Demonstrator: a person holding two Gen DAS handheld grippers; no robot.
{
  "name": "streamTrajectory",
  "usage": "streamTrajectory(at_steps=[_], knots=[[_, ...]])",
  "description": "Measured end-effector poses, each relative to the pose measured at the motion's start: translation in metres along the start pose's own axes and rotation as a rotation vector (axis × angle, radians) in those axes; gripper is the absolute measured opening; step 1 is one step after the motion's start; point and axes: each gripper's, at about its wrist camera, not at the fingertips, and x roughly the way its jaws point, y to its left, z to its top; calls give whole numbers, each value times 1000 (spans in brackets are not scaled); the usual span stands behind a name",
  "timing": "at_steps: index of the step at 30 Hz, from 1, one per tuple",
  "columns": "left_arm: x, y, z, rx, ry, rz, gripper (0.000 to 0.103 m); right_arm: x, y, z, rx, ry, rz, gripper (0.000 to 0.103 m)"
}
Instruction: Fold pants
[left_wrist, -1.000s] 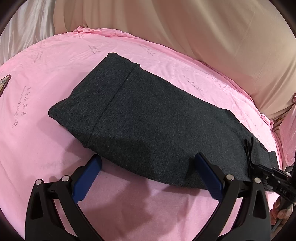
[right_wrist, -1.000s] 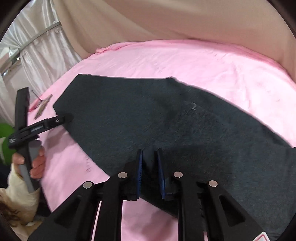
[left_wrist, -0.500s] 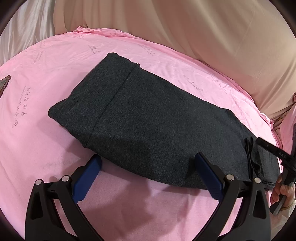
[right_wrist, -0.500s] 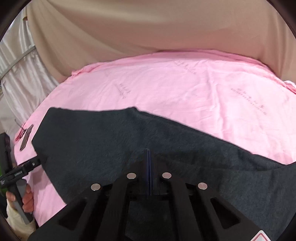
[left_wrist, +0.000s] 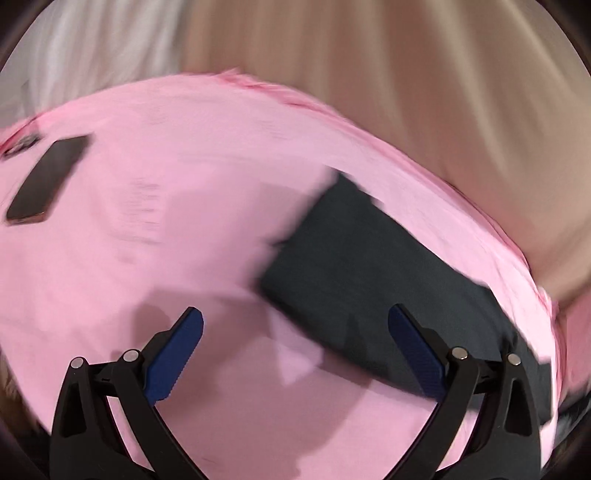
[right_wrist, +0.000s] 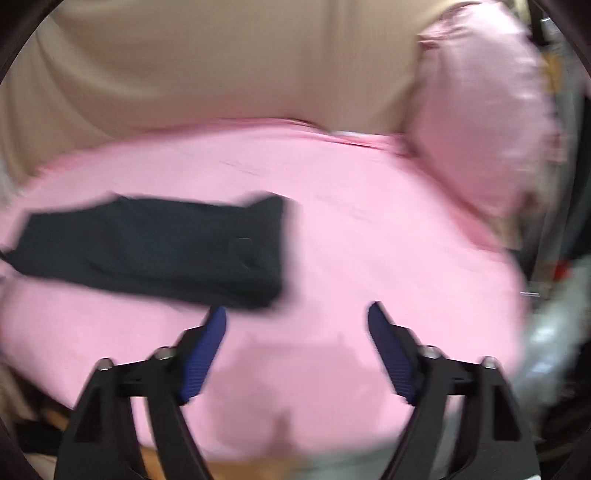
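Both views are smeared with motion blur. The dark grey pants (right_wrist: 159, 247) lie folded into a long flat band on the pink sheet (right_wrist: 369, 240) that covers the bed. A second ago the right gripper (right_wrist: 297, 343) was clamped on an edge of the cloth; now its blue-padded fingers stand wide apart with nothing between them, above bare sheet just beside the near right corner of the pants. The pants sit to the left in its view, well away from the pink pillow (right_wrist: 484, 110) propped at the beige backdrop.

The left gripper (left_wrist: 295, 354) has its fingers spread wide, as it did a second ago, and holds nothing. Its view has swung: the pants (left_wrist: 369, 280) now lie to its right, with the right finger (left_wrist: 417, 354) over their near edge. A dark phone (left_wrist: 46, 179), earlier barely in view, lies on the sheet far to the left of the pants.
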Motion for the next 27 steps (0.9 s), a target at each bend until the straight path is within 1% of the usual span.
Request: streamTrajectory(at_steps=[2, 4, 5, 6, 7, 8, 9, 10, 11, 12, 13, 14, 15, 16, 18, 19, 21, 22, 23, 24, 25, 26, 27], knots=[[16, 20, 17, -88, 70, -18, 98, -11, -22, -13, 85, -11, 25, 79], [35, 27, 26, -146, 138, -60, 98, -15, -30, -15, 166, -45, 111, 80], [37, 23, 31, -145, 120, -42, 98, -12, -28, -15, 193, -58, 163, 80], [43, 16, 34, -139, 140, -89, 98, -8, -22, -12, 208, -63, 189, 81], [54, 9, 37, -137, 177, -159, 98, 0, -15, -8, 221, -61, 220, 82], [56, 3, 37, -120, 165, -140, 94, 8, -6, -4, 224, -53, 248, 82], [59, -5, 38, -89, 152, -112, 61, 15, 5, 0, 225, -44, 268, 82], [63, -11, 38, -71, 171, -96, 53, 23, 13, 2, 226, -32, 288, 82], [64, -17, 39, -55, 167, -52, 37, 26, 19, 4, 226, -25, 296, 82], [63, -23, 41, -54, 193, -78, 24, 31, 27, 2, 226, -18, 301, 82], [57, -29, 44, -56, 198, -87, 23, 35, 32, 4, 219, -14, 305, 82], [47, -40, 47, -33, 177, -75, 22, 38, 34, 4, 215, -17, 307, 82], [32, -60, 47, 18, 142, -80, 22, 41, 34, 3, 217, -21, 310, 82], [17, -80, 50, 63, 114, -113, 22, 44, 33, 4, 225, -22, 309, 82], [-25, -139, 48, 183, 64, -215, 21, 45, 31, 2, 252, -26, 321, 82], [-49, -180, 40, 260, 41, -290, 21, 47, 29, 3, 269, -28, 336, 82], [-78, -244, 17, 387, 35, -402, 23, 51, 26, 7, 297, -40, 363, 82], [-89, -278, 0, 453, 48, -466, 24, 53, 26, 10, 303, -43, 375, 82], [-93, -303, -16, 489, 65, -520, 27, 55, 27, 11, 309, -44, 386, 82], [-94, -326, -32, 528, 88, -568, 42, 57, 28, 13, 311, -42, 402, 82], [-92, -346, -50, 578, 114, -596, 57, 61, 30, 14, 310, -32, 418, 82], [-86, -366, -70, 639, 133, -603, 80, 63, 32, 14, 309, -27, 428, 82], [-83, -373, -86, 661, 116, -582, 80, 66, 33, 14, 304, -23, 437, 82]])
